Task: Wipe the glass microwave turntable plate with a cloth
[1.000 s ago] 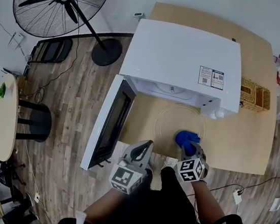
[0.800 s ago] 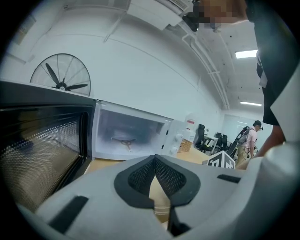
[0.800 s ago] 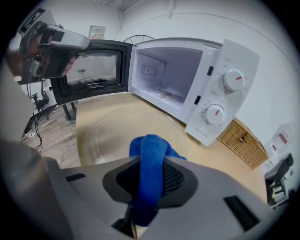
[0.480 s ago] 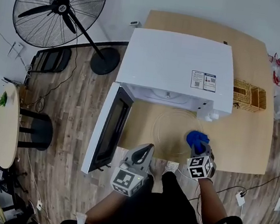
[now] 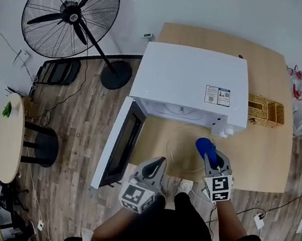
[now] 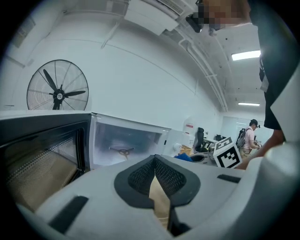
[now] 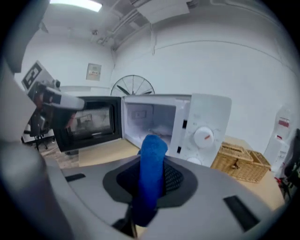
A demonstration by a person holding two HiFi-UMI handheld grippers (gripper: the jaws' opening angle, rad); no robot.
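Note:
The clear glass turntable plate [image 5: 190, 148] lies flat on the wooden table [image 5: 256, 158], in front of the open white microwave [image 5: 192, 83]. My right gripper [image 5: 211, 155] is shut on a blue cloth [image 5: 205, 146] [image 7: 151, 171], held over the plate's right edge; whether the cloth touches the glass I cannot tell. The cloth sticks up between the jaws in the right gripper view. My left gripper [image 5: 156, 167] hangs at the table's front edge, left of the plate, shut with nothing in it [image 6: 154, 180].
The microwave door [image 5: 119, 140] stands open to the left, past the table edge. A wicker basket [image 5: 265, 110] sits at the right of the microwave. A large floor fan [image 5: 71, 16] stands far left, and a round side table [image 5: 8, 137] at the left edge.
The right gripper with the blue cloth swept right across the plate, then came back slightly left and further in. The left gripper stayed near the table's front edge.

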